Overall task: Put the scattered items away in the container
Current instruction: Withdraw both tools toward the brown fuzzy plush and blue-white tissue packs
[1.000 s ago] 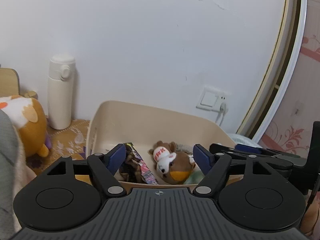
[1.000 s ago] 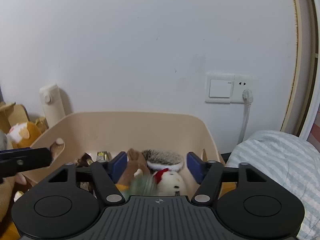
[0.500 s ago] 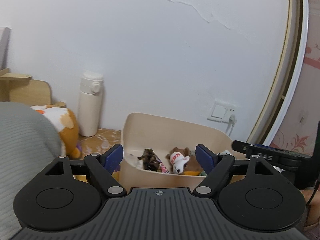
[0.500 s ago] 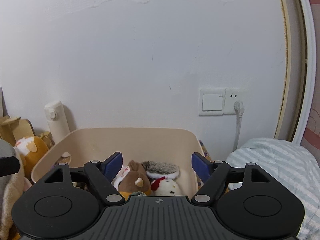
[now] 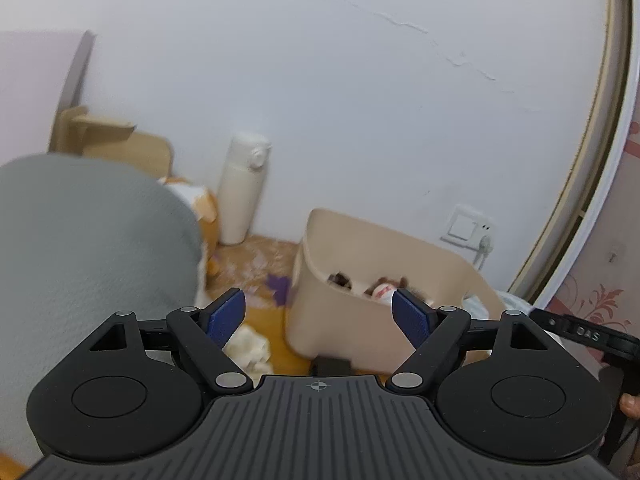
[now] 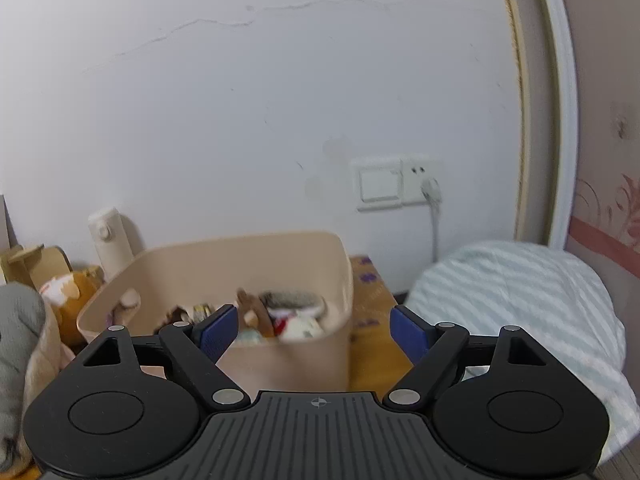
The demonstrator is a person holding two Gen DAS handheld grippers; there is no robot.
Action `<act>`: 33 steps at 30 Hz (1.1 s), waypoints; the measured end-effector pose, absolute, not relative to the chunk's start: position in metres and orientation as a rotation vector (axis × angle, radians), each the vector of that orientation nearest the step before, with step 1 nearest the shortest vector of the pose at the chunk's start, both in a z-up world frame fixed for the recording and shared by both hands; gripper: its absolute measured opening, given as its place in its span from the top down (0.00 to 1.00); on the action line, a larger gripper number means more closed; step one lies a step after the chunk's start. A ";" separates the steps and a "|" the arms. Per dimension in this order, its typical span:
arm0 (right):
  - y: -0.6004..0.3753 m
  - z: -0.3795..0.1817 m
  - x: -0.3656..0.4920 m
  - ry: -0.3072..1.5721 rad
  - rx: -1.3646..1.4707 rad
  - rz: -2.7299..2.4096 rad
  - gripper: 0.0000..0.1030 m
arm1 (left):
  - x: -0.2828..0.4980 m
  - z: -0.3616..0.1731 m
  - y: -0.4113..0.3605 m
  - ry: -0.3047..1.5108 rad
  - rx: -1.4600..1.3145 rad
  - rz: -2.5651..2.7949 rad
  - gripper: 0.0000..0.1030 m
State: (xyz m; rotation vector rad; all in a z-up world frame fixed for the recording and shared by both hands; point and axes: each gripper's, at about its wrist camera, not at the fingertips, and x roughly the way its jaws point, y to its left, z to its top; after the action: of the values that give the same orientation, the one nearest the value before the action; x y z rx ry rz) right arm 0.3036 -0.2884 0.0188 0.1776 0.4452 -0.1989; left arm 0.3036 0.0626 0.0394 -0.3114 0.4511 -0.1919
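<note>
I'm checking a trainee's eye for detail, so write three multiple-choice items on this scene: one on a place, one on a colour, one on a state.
1. Where does the white bottle stand?
A. inside the bin
B. on the floor against the wall, outside the bin
C. on the striped bedding

2. What colour is the storage bin?
A. beige
B. dark green
C. red

3. What is between the fingers of the left tool?
A. a plush toy, gripped
B. the bottle, gripped
C. nothing, they stand apart

Answers:
1 B: the bottle is upright by the wall, to the left of the bin and apart from it.
2 A: its walls are pale beige in both views.
3 C: the blue pads are wide apart, with only floor and bin seen beyond them.
</note>
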 end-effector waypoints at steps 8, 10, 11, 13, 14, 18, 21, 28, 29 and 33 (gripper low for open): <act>-0.297 -0.011 0.290 0.562 0.188 -0.207 0.10 | 0.283 0.002 0.062 0.571 -0.275 -0.174 0.20; -0.294 -0.019 0.290 0.589 0.174 -0.208 0.10 | 0.282 -0.006 0.058 0.598 -0.261 -0.172 0.20; -0.293 -0.023 0.289 0.599 0.172 -0.206 0.10 | 0.281 -0.009 0.057 0.611 -0.255 -0.172 0.20; -0.291 -0.029 0.288 0.617 0.171 -0.201 0.10 | 0.280 -0.014 0.053 0.631 -0.245 -0.174 0.20; -0.291 -0.032 0.288 0.626 0.171 -0.200 0.10 | 0.280 -0.016 0.052 0.638 -0.240 -0.175 0.20; -0.289 -0.040 0.287 0.661 0.162 -0.192 0.08 | 0.279 -0.023 0.045 0.675 -0.215 -0.193 0.20; -0.283 -0.047 0.289 0.701 0.123 -0.175 0.07 | 0.276 -0.029 0.040 0.691 -0.192 -0.197 0.20; -0.273 -0.063 0.302 0.754 0.060 -0.157 0.04 | 0.284 -0.045 0.026 0.761 -0.132 -0.225 0.20; -0.273 -0.066 0.305 0.761 0.051 -0.160 0.04 | 0.285 -0.048 0.024 0.770 -0.125 -0.228 0.20; -0.272 -0.075 0.317 0.785 0.007 -0.161 0.04 | 0.292 -0.058 0.020 0.798 -0.121 -0.242 0.20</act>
State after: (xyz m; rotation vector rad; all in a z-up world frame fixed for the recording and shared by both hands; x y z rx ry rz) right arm 0.3175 -0.2718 -0.0753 0.0074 0.7846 -0.1609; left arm 0.2922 0.0202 -0.0581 -0.1206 0.7984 -0.2419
